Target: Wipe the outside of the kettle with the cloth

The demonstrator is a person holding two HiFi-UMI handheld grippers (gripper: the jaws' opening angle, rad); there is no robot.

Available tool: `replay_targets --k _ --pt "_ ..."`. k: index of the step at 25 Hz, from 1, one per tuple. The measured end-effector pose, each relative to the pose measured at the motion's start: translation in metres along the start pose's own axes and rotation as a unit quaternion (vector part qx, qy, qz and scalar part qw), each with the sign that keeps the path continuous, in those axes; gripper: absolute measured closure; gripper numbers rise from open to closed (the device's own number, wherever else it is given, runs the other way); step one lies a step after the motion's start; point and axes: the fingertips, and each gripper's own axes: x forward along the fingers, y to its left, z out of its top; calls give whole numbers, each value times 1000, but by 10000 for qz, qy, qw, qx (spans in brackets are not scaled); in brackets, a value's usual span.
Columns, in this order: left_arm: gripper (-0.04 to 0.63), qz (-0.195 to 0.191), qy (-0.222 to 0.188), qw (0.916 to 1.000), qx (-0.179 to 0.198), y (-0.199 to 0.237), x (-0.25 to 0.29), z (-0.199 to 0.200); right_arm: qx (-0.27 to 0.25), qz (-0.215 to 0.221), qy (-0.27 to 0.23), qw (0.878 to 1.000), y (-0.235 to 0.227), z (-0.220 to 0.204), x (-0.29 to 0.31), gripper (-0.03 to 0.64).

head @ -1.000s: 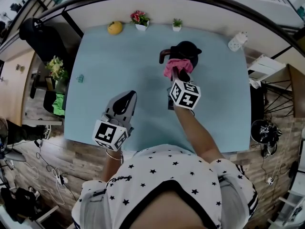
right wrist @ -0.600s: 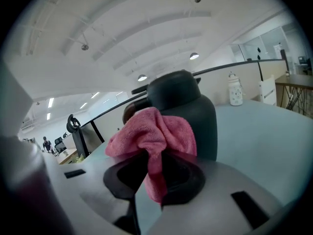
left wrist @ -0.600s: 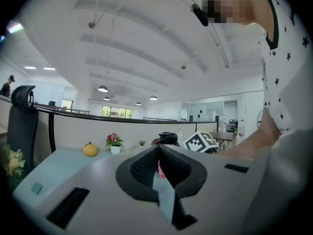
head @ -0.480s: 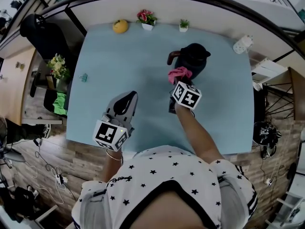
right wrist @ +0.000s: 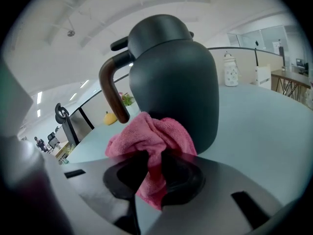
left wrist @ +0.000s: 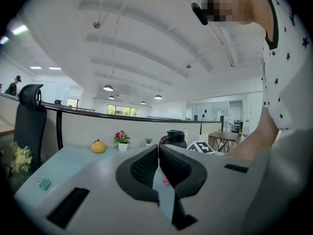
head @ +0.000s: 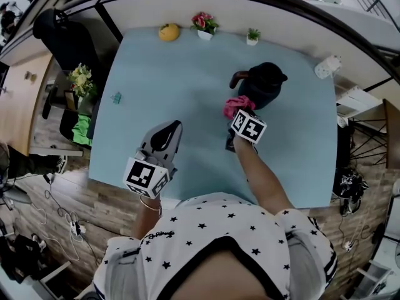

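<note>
On the table the kettle stands right of centre, the cloth against its near-left side, while a fruit, a flower pot and a small plant line the far edge.

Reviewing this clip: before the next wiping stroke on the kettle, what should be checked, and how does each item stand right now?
1. Grip on the cloth by the right gripper: ok, jaws shut on a fold.
2. Contact between the cloth and the kettle: ok, bunched against its lower wall near the lower end of the handle.
3. Stance of the kettle on the table: ok, upright.
4. Support from the left gripper: not ok, shut on nothing and held away from the kettle.
5. State of the kettle's far side: cannot tell, hidden in every view.
</note>
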Motion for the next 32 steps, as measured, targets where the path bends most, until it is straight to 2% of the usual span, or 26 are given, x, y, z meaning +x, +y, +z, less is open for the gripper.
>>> replay_targets --k 8,14,19,24,32 --pt "565 45 9 10000 -11 2 -6 -2 -179 -95 165 9997 -6 -12 7 543" --pt "565 11 -38 10000 14 2 -8 2 -372 107 163 9991 3 -10 -2 543" --pt "565 9 -87 9999 53 0 -10 3 -79 695 -43 9975 24 -2 -29 542" --pt "565 -79 -102 9998 116 -5 -10 5 265 1353 -383 9897 46 16 -65 541" --pt "565 -120 -173 9995 237 -18 -7 14 -65 2084 -987 9730 65 55 -125 541"
